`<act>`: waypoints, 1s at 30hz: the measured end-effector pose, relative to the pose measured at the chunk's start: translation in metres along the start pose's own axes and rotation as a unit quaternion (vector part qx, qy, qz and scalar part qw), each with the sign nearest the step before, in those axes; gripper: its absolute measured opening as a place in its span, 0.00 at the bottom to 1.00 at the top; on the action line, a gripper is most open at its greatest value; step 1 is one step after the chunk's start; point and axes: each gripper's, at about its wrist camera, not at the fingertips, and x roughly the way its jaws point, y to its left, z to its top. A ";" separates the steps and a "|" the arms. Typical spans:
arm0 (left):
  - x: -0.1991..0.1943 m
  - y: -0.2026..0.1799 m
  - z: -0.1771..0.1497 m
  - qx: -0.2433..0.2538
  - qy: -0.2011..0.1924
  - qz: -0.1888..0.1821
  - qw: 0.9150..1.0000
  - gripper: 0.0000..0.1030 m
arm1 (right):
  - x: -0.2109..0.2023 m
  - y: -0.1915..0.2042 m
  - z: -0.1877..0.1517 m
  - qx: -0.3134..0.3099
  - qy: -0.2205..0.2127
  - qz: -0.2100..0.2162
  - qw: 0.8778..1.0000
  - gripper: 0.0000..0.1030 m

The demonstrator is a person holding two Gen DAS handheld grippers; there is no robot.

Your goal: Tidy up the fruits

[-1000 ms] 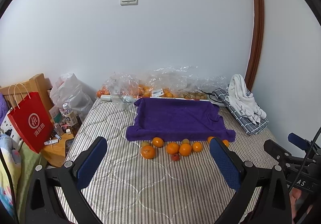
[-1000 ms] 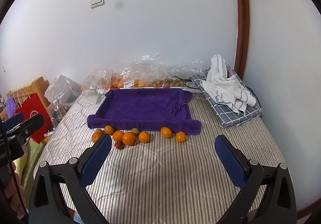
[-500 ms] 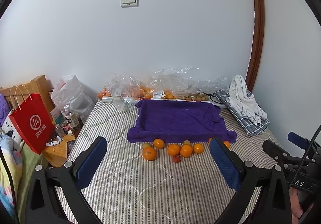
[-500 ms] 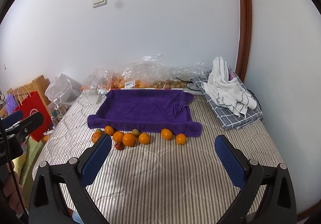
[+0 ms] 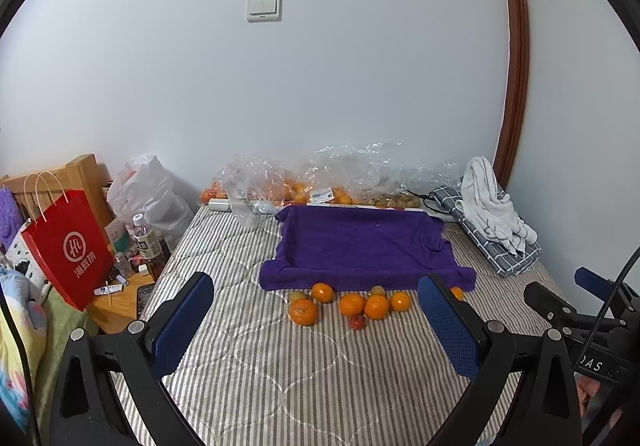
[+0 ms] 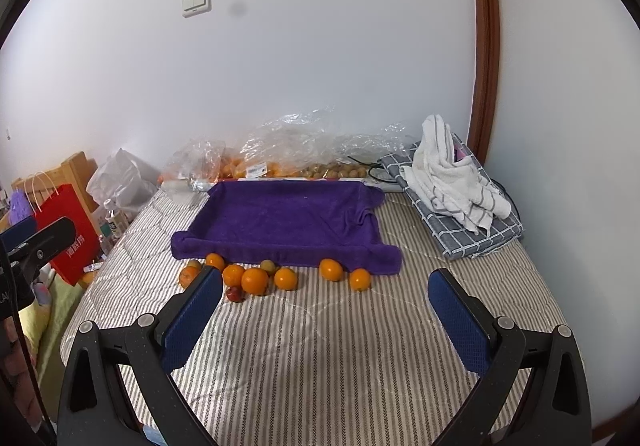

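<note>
Both claws spread wide, holding nothing, above the striped bed (image 5: 280,378): left claw (image 5: 316,310), right claw (image 6: 326,304). Oranges (image 6: 254,281) in a loose row on the bed, along near edge of the purple towel (image 6: 288,224); one small red fruit (image 5: 357,322) just in front. Bagged fruit (image 5: 320,194) by the wall.

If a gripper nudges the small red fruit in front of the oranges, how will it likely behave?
The small red fruit looks round, so it would probably roll on the striped mattress. It sits close to an orange, so a push may bump that. It is small, likely light.
</note>
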 end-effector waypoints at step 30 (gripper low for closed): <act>0.170 0.058 -0.068 -0.018 0.136 0.004 0.991 0.88 | 0.212 -0.041 -0.048 0.006 0.145 -0.016 0.989 0.41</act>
